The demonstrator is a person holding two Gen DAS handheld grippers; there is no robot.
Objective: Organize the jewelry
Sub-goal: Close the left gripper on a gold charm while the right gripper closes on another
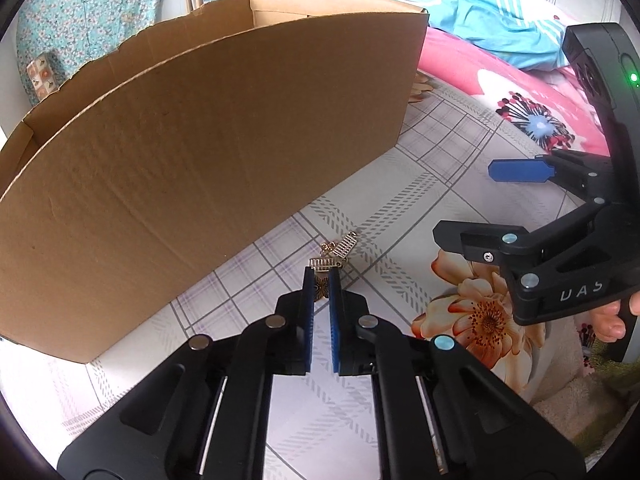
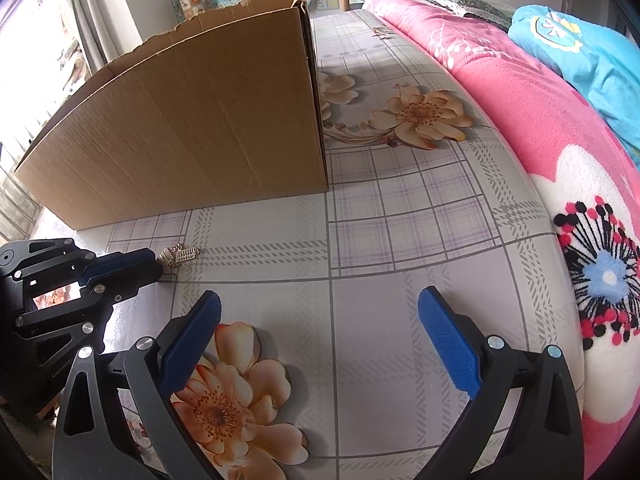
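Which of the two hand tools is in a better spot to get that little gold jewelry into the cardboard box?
The left. Its fingers are already closed on the gold jewelry, right beside the cardboard box. The right gripper stands open and empty over bare sheet, farther from the box.

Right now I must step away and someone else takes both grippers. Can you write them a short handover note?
Left gripper: shut on the gold jewelry, which lies on the bedsheet beside the cardboard box.
Right gripper: open, empty, over the sheet.
Done: jewelry pinched, not yet visibly lifted.
Left: lift it and, probably, drop it into the box; the box's inside is hidden.
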